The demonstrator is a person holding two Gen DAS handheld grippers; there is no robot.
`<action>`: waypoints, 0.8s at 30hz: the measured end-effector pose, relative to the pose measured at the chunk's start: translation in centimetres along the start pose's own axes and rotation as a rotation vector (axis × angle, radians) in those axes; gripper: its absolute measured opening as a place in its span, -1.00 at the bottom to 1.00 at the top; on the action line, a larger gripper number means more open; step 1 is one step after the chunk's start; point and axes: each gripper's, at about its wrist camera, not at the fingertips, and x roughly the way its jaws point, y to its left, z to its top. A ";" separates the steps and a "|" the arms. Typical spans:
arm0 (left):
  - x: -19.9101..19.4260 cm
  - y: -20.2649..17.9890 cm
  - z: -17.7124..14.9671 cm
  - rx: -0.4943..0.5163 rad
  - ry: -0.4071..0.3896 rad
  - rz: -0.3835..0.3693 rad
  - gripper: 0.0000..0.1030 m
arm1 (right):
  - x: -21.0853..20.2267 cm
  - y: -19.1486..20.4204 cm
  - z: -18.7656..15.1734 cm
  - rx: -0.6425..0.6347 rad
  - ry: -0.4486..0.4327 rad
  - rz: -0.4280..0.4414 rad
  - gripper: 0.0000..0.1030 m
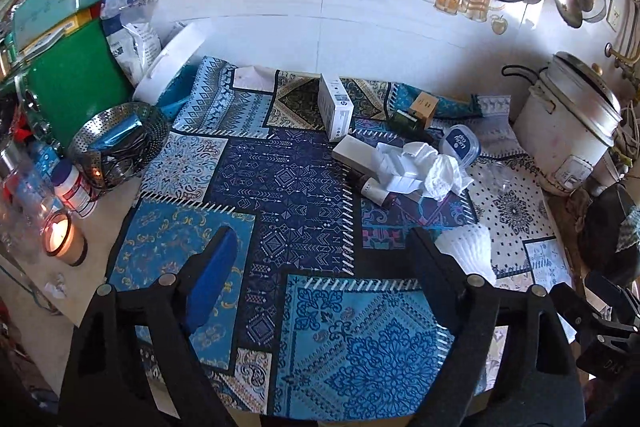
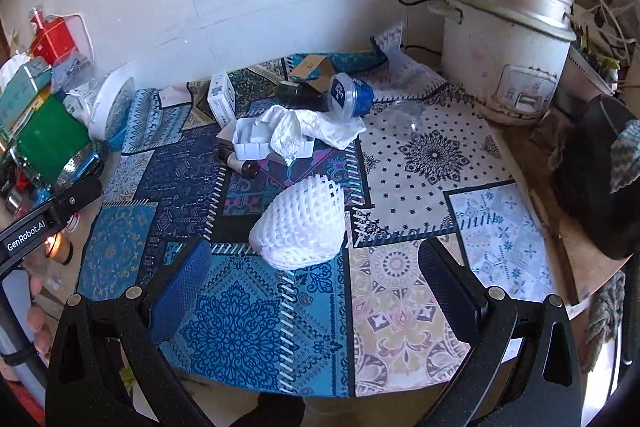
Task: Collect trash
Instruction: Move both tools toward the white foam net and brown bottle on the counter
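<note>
Left view: patterned cloth (image 1: 288, 187) on a table by a white wall. Left gripper (image 1: 320, 267) wide apart, nothing inside, up above the cloth. Trash farther off: crumpled tissue (image 1: 444, 173), white box (image 1: 336, 107). Lit candle (image 1: 60, 239) nearby, best avoided.

Right view: same cloth. Right gripper (image 2: 316, 287) wide apart, nothing inside. White foam net (image 2: 300, 227) just ahead, probably first to grab. Only reaching so far; next, down and squeeze. Rice cooker (image 2: 504, 59) well apart.

Rice cooker (image 2: 506, 39) at back right on patterned cloth (image 1: 280, 187); lit candle (image 1: 60, 237), steel colander (image 1: 120, 143) & tissue box (image 1: 52, 3) at left.
</note>
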 end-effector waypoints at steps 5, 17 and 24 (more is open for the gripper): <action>5.5 1.3 2.0 0.044 0.103 -0.034 0.66 | 6.0 0.1 1.4 0.115 0.138 0.008 0.96; 16.2 -0.2 4.0 0.115 0.307 -0.153 0.70 | 13.9 -0.8 0.1 0.339 0.331 0.004 0.59; 20.7 -3.0 4.3 0.120 0.404 -0.243 0.70 | 13.0 -1.5 0.4 0.346 0.299 -0.009 0.25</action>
